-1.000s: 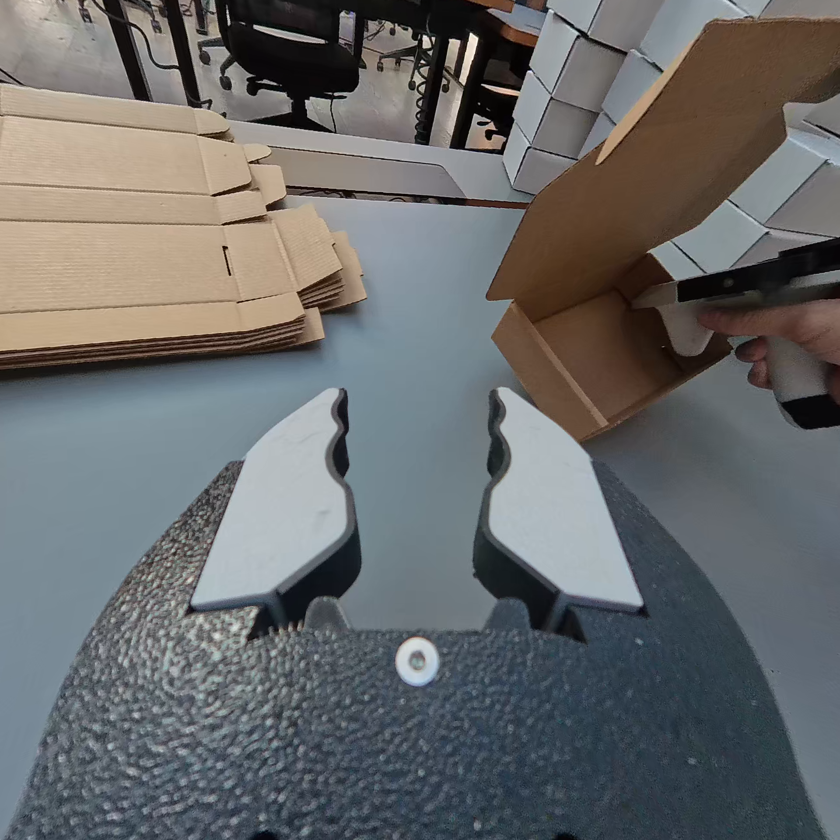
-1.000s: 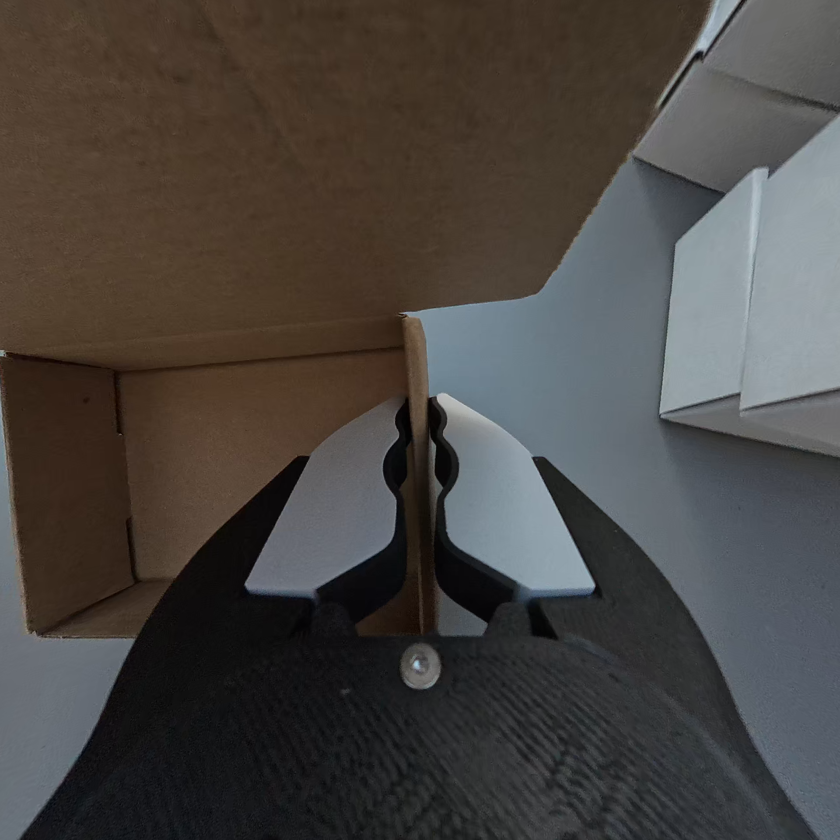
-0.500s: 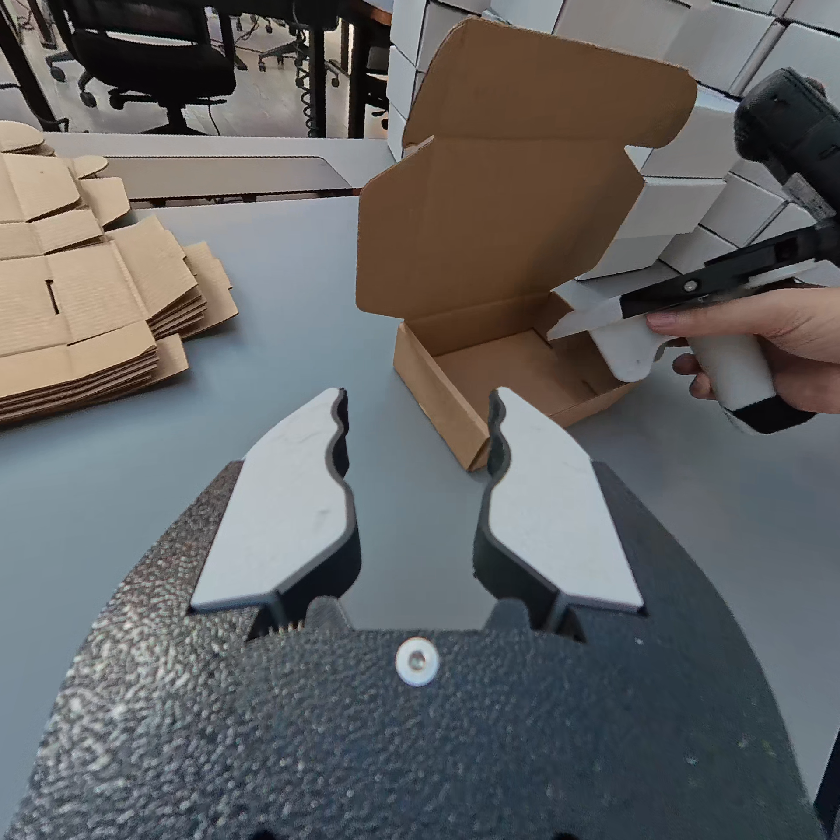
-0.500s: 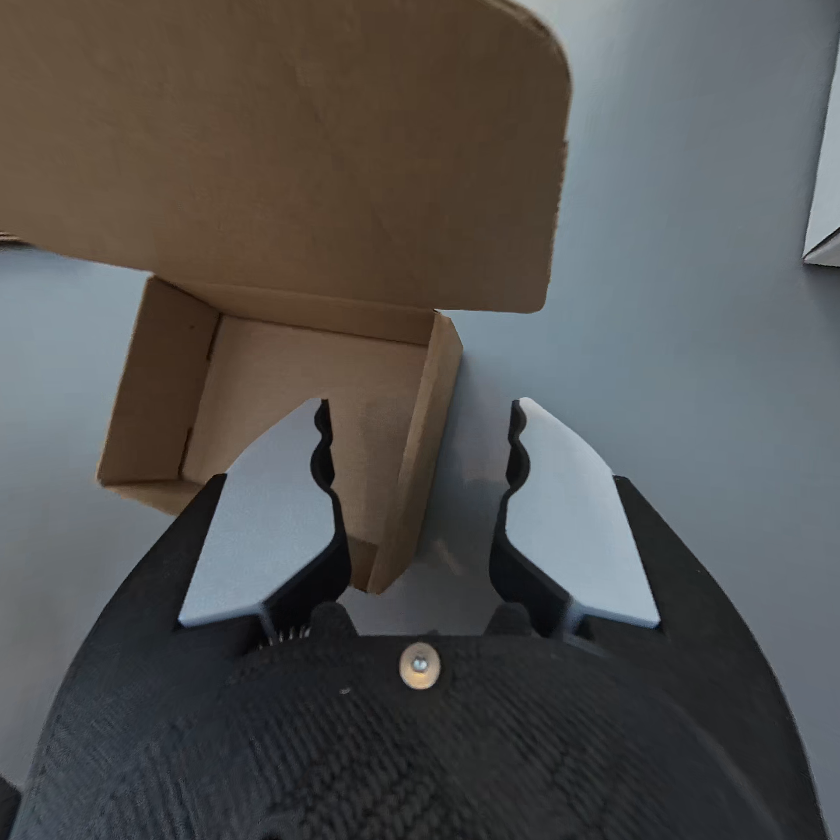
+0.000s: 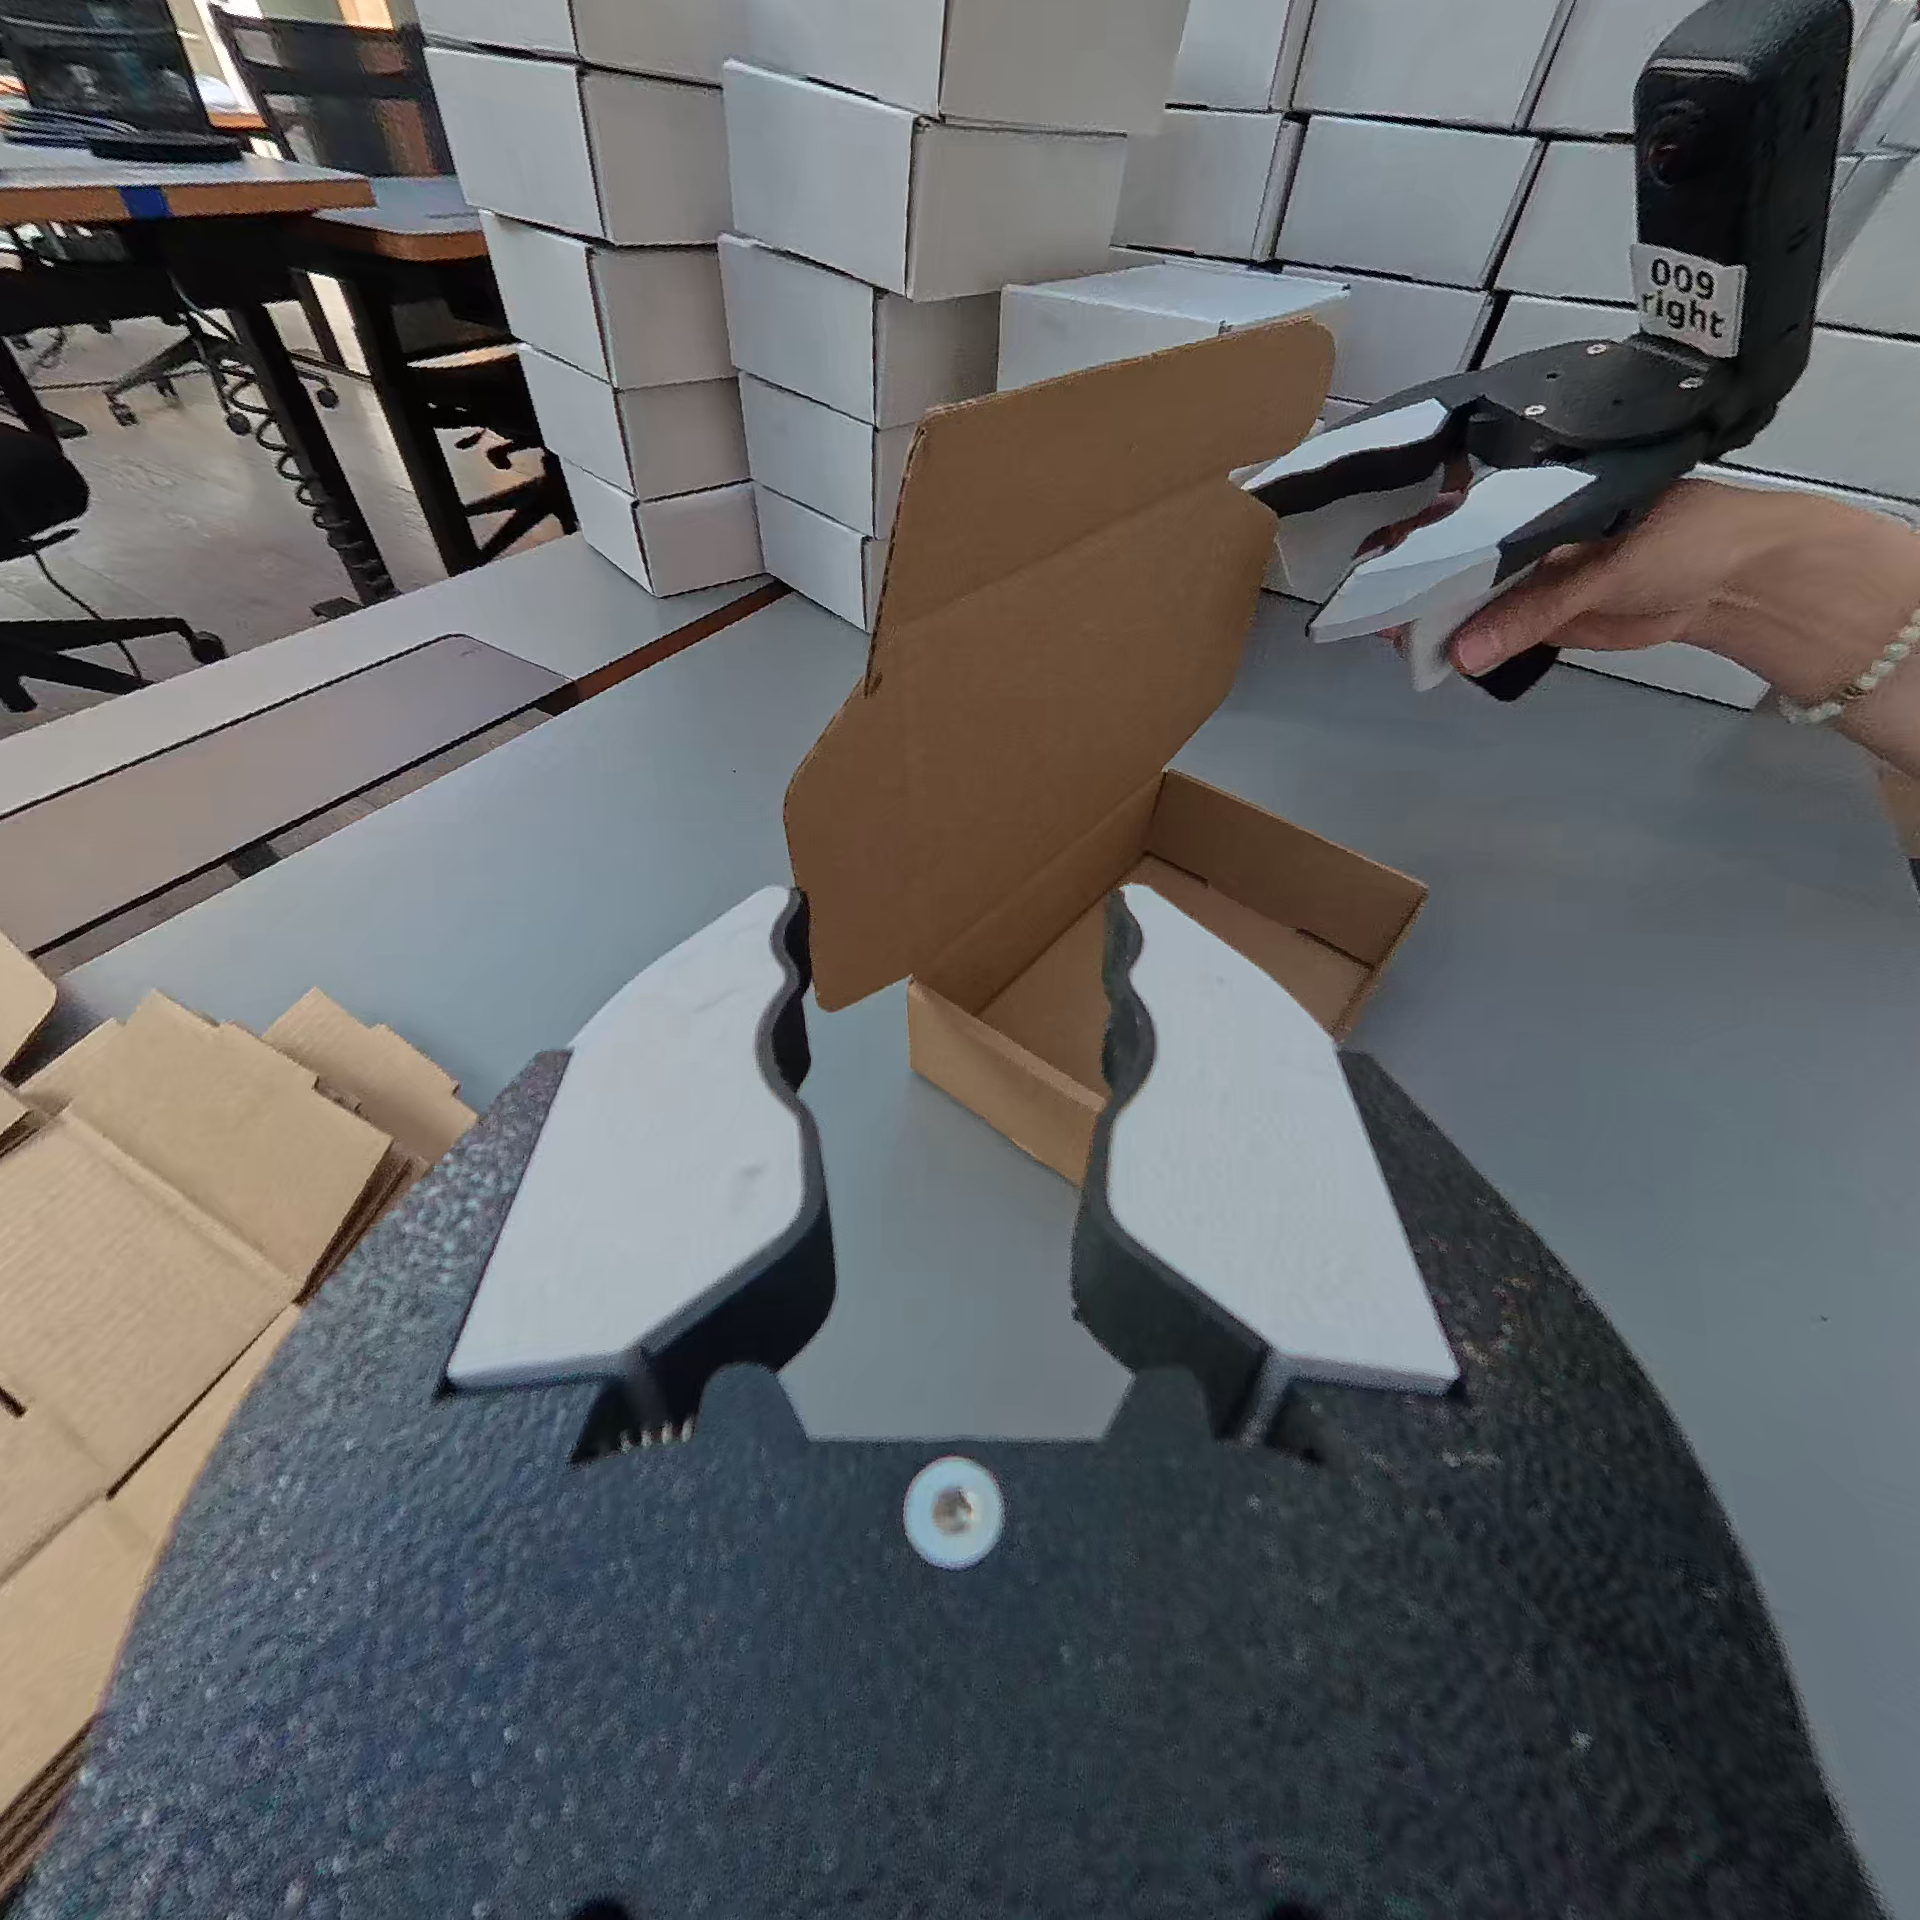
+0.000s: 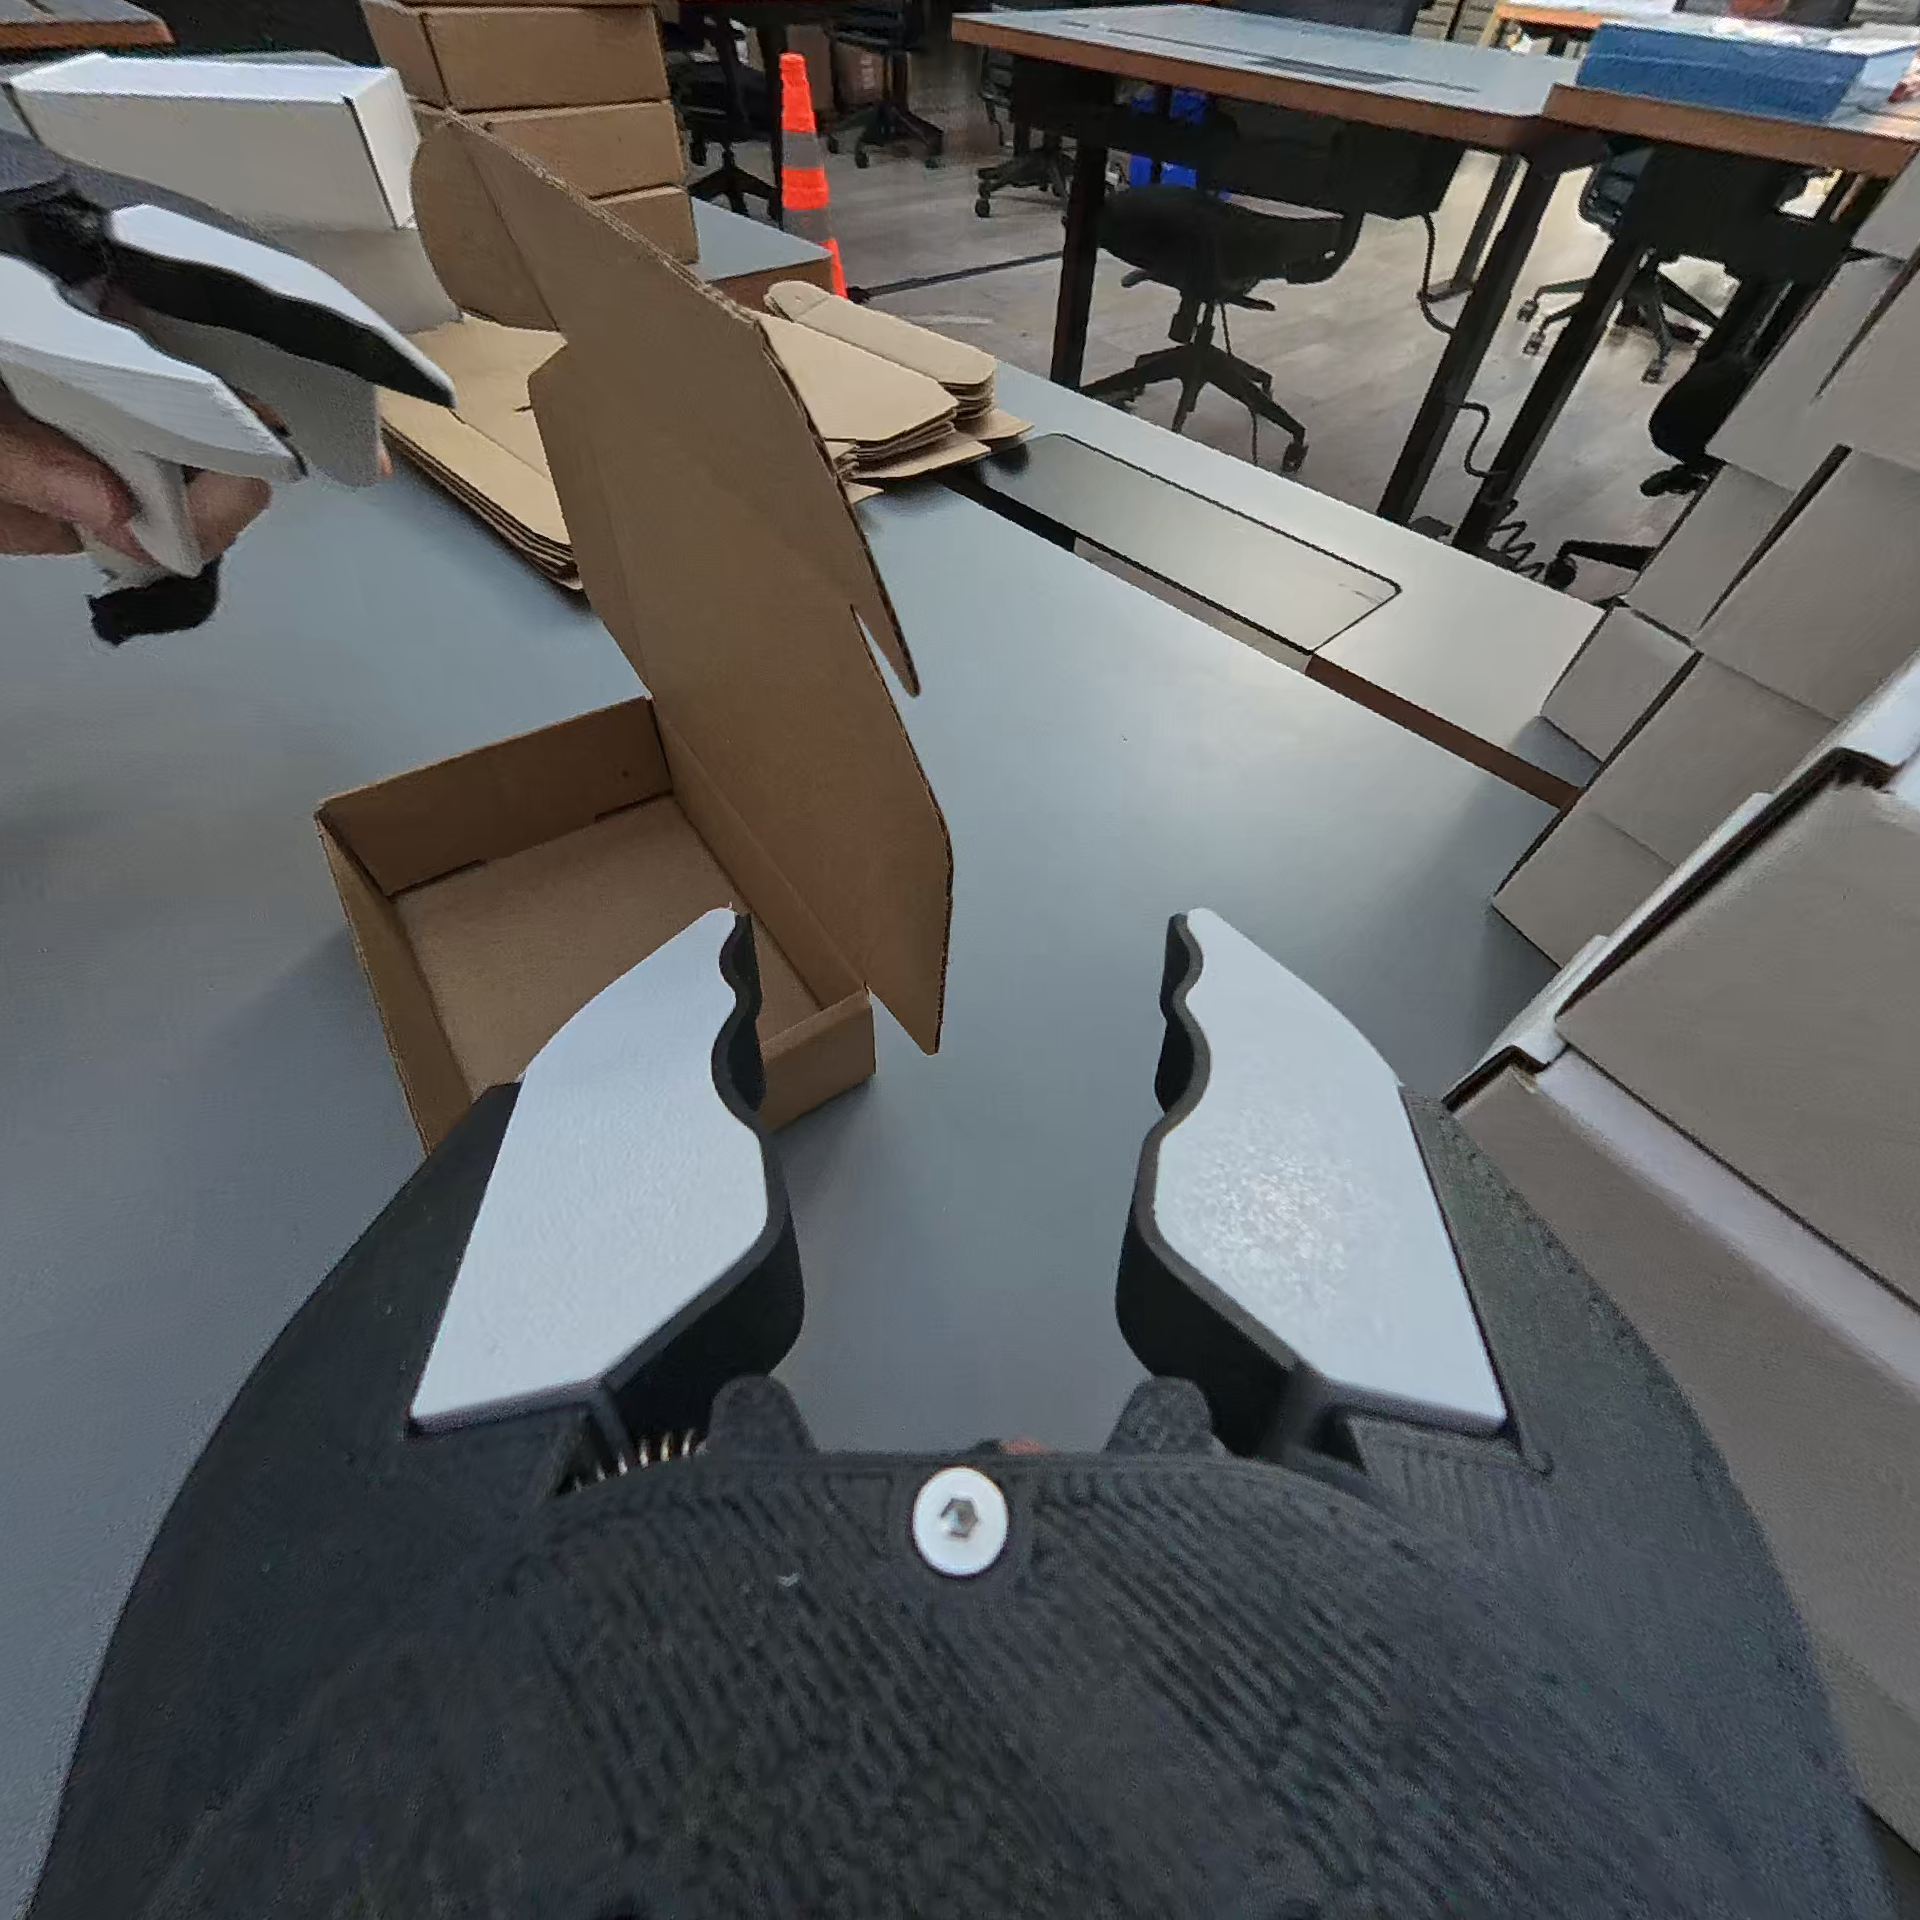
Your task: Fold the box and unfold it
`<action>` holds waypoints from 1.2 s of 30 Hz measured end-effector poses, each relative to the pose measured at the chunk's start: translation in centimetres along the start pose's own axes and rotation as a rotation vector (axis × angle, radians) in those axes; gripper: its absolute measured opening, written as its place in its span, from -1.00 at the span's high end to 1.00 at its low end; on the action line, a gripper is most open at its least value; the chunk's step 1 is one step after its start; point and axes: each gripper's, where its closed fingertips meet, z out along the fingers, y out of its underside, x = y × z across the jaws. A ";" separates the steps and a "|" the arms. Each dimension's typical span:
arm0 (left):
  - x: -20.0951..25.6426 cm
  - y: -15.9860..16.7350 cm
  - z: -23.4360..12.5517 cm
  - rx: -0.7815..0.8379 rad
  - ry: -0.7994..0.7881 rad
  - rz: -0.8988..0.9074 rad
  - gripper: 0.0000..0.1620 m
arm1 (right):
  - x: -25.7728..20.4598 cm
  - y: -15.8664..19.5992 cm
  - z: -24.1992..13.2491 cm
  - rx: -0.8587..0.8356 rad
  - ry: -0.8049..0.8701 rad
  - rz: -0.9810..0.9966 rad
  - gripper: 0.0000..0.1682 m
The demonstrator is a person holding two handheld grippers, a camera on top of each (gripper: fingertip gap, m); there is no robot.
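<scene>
Released box (image 5: 1039, 665) stands free; only right view shows cone (image 6: 802, 156).

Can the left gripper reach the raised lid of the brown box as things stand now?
Probably yes. The left gripper is open and holds nothing, and the lid stands upright just ahead of it with only bare table between. The right gripper is also open, off to the lid's far side.

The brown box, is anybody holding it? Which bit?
Nobody. The brown box sits on the grey table alone; left gripper and right gripper have open, empty jaws.
</scene>
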 end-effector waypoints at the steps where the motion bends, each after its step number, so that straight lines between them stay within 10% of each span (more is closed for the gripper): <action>1: -0.3 -0.1 0.3 -0.017 0.031 0.002 0.35 | -0.2 0.0 0.0 0.007 -0.036 -0.018 0.14; 19: -2.3 -1.1 3.7 -0.088 0.374 0.007 0.79 | -0.7 -0.5 0.3 0.002 -0.370 -0.076 0.54; 36: -2.5 -0.5 3.7 -0.155 0.325 0.065 0.98 | -0.2 -2.0 1.1 0.038 -0.326 -0.177 0.98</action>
